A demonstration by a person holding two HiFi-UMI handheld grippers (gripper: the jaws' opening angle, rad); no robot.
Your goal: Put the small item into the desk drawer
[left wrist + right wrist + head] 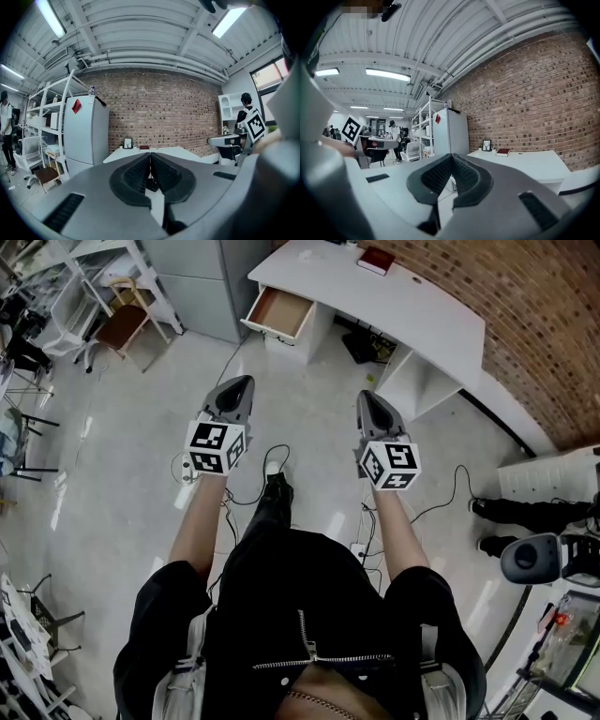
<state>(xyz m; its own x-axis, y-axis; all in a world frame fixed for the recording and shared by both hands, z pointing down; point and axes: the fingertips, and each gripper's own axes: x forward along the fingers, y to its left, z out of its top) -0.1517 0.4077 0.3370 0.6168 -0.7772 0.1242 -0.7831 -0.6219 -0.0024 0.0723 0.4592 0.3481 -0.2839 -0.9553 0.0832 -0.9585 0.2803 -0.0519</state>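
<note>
A white desk [427, 310] stands ahead by the brick wall, its wooden drawer [278, 313] pulled open at the left end. A small dark red item [376, 260] lies on the desktop near the wall; it also shows in the left gripper view as the red item [144, 147] and in the right gripper view as the red item [503, 152]. My left gripper [246, 381] and right gripper [366, 396] are held out over the floor, well short of the desk. Both the left gripper [150, 155] and the right gripper [451, 157] are shut with nothing between the pads.
A grey fridge [84, 133] and white shelving [44, 117] stand left of the desk. A brown chair [122, 324] is at the far left. Cables [272, 460] trail over the floor below my grippers. Another person's shoes [506, 512] and a stool [530, 559] are at the right.
</note>
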